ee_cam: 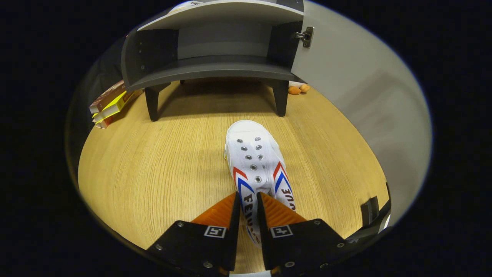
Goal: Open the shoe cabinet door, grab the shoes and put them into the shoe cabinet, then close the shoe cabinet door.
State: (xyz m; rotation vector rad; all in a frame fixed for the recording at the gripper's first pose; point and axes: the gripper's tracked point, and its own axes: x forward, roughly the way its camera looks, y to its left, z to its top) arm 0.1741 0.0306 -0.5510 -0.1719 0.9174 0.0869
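Far off to the left of my tongs (pixel 248 206), a stack of boxes (pixel 109 104) lies on the wooden tabletop (pixel 153 169) beside the cabinet's leg, clear of my path. Straight ahead and well beyond the fingers stands the shoe cabinet (pixel 215 50), its shelf bare and ready. Between the fingers I have the left side wall of a white canvas sneaker (pixel 255 161), its toe aimed at the opening so it can slide straight in. The fingers are closed on that wall, pinching it near the heel, though the rest of the heel is hidden below them, so I can't vouch for how deep the bite is. To the right, the cabinet door (pixel 365 107) is swung wide open, leaving the way free.
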